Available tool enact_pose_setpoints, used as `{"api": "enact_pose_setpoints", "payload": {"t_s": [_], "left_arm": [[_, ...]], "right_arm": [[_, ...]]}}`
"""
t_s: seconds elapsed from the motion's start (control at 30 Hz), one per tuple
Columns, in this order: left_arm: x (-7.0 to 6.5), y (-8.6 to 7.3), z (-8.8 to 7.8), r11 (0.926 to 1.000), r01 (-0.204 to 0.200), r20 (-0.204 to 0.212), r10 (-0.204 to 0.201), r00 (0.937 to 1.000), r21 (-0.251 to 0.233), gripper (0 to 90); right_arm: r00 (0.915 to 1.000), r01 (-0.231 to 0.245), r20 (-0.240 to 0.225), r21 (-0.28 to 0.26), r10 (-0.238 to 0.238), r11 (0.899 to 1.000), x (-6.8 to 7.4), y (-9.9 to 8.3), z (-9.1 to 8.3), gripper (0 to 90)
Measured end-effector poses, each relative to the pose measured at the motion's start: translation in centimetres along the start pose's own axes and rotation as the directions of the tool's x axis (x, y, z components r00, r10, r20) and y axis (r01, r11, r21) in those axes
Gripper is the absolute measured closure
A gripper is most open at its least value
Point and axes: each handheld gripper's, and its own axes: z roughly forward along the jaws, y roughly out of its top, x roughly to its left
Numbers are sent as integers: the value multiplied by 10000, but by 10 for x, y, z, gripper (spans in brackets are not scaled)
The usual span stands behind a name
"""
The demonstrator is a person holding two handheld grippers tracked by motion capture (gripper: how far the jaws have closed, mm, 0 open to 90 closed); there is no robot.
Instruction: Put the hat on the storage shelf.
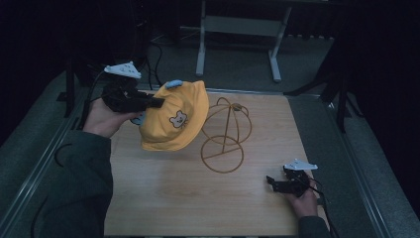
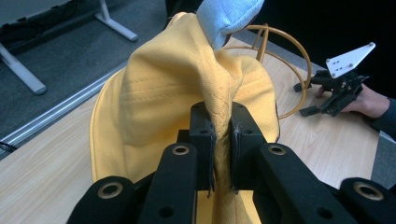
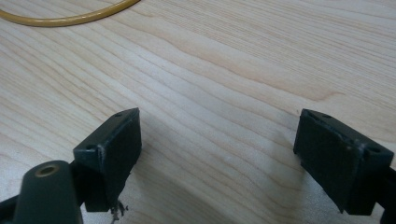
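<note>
A yellow child's hat (image 1: 173,116) with a bear face and light-blue ears hangs in the air above the left part of the wooden table (image 1: 163,198). My left gripper (image 1: 157,102) is shut on the hat's fabric; in the left gripper view the cloth (image 2: 223,135) is pinched between both jaws. Just right of the hat stands a yellow wire hat stand (image 1: 225,134) with a ring base and a domed top. My right gripper (image 1: 270,182) rests low on the table at the front right, open, with bare wood (image 3: 219,140) between its jaws.
A stretch of the stand's ring base (image 3: 70,16) curves across the top left of the right gripper view. Grey metal table legs (image 1: 237,29) stand on the floor beyond the table. Rails run along both table sides.
</note>
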Motion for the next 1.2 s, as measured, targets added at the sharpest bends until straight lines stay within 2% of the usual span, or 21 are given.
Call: {"api": "enact_pose_setpoints", "payload": {"t_s": [1.03,1.2], "left_arm": [[-6,2,-7,9990,-203,324,215,9992,-390,820],[-10,7,-7,9987,-304,302,316,9990,-410,820]], "right_arm": [[10000,8,1,-6,-8,10000,0,0,0,151],[10000,13,-2,6,-13,10000,0,0,0,151]]}}
